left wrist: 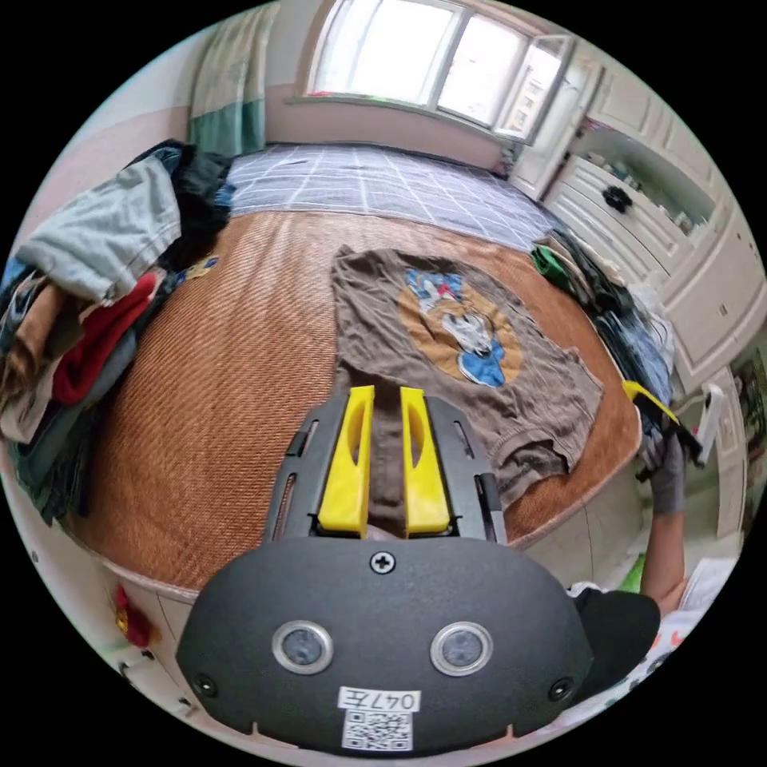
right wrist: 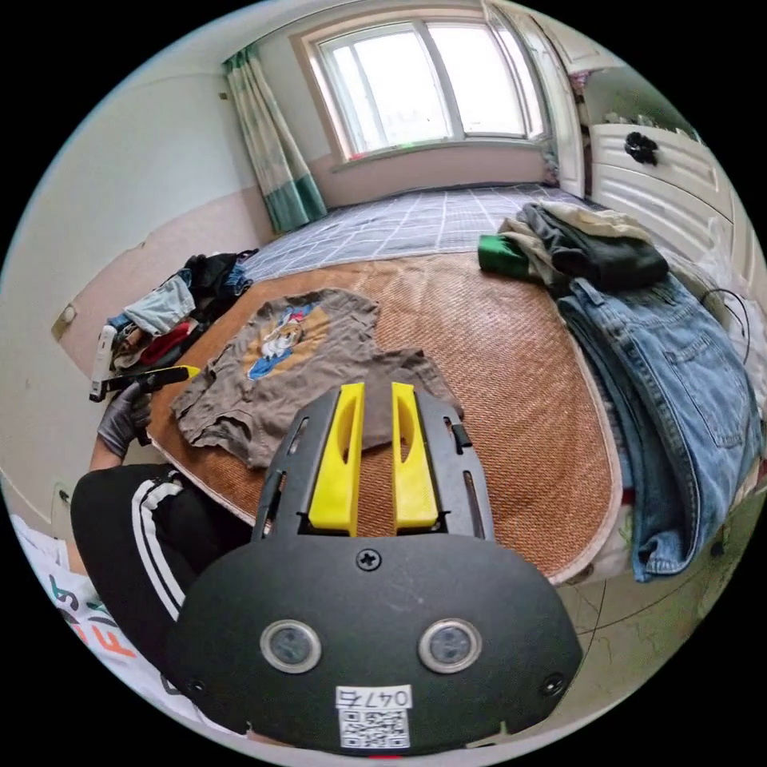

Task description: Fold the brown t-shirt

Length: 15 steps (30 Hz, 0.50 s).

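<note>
The brown t-shirt is spread print-up on the woven mat near the bed's front edge, ready for folding, with the left gripper and right gripper held above it, jaws slightly parted, gripping nothing.

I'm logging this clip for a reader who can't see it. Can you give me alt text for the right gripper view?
A brown t-shirt with a cartoon print lies spread, face up and rumpled, on a woven mat on a bed. The right gripper hovers above its near edge, yellow jaws slightly apart and holding nothing. Jeans and other clothes are piled beside the mat.
</note>
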{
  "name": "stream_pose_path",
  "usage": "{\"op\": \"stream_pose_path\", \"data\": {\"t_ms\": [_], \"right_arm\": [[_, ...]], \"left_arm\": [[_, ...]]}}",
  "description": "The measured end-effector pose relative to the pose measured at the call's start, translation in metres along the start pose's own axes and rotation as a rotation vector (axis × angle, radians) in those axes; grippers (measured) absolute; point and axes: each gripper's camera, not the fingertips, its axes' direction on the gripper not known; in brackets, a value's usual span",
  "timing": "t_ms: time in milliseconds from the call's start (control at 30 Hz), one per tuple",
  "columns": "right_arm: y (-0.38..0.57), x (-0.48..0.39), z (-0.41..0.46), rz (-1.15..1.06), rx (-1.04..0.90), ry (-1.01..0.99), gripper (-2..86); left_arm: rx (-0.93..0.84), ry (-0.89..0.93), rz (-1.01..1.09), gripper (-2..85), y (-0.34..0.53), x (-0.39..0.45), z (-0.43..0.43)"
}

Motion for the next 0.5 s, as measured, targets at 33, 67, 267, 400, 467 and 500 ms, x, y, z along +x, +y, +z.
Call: {"op": "stream_pose_path", "data": {"t_ms": [33, 67, 267, 400, 467, 500], "right_arm": [[-0.004, -0.004, 0.007, -0.015, -0.012, -0.013, 1.7], [-0.010, -0.011, 0.020, -0.037, -0.027, -0.040, 1.5], [-0.020, -0.041, 0.071, -0.098, -0.063, -0.154, 0.2], [-0.027, -0.044, 0.114, -0.128, -0.167, -0.121, -0.4], [-0.029, -0.042, 0.133, -0.132, -0.227, -0.092, -0.6], [-0.029, -0.040, 0.141, -0.133, -0.243, -0.088, -0.9]], "left_arm": [[-0.024, -0.018, 0.020, 7.4, -0.001, 0.006, 0.003], [-0.078, -0.064, 0.052, 7.9, -0.003, 0.016, 0.009], [-0.128, -0.079, -0.010, 2.7, 0.009, -0.007, -0.007], [-0.073, 0.024, -0.106, -0.6, 0.033, -0.054, -0.032], [-0.002, -0.015, -0.183, -0.8, 0.049, -0.077, -0.056], [0.080, -0.085, -0.271, -0.7, 0.065, -0.098, -0.081]]}}
